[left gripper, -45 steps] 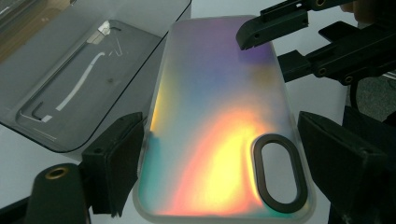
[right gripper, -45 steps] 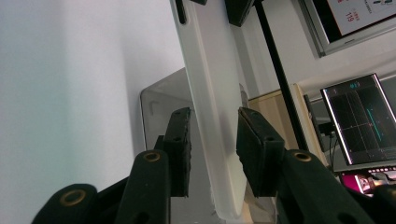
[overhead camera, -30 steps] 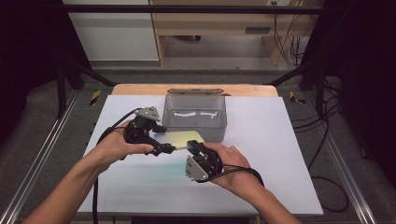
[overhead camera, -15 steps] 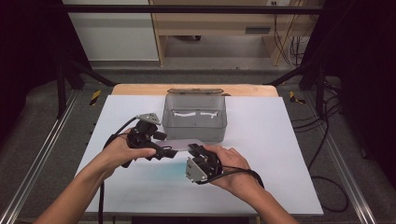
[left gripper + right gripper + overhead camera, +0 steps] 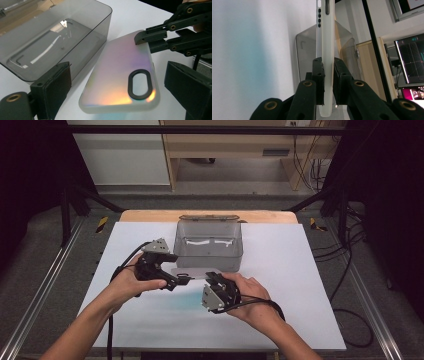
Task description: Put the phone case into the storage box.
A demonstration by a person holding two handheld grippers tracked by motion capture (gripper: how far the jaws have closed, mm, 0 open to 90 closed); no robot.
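Clear plastic box [image 5: 208,245] stands at the rear middle of the desk [image 5: 300,270], just beyond the phone case [image 5: 192,273], blocking forward passage. Desk surface right, left and in front lies open.

My right gripper [image 5: 212,281] clamps one end of the phone case [image 5: 192,273], whose other end lies between the just-opened jaws of my left gripper [image 5: 182,280], the grey box [image 5: 208,245] just beyond both.

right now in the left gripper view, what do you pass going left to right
smoked clear plastic box → iridescent phone case → right gripper, clamped on the case's far edge
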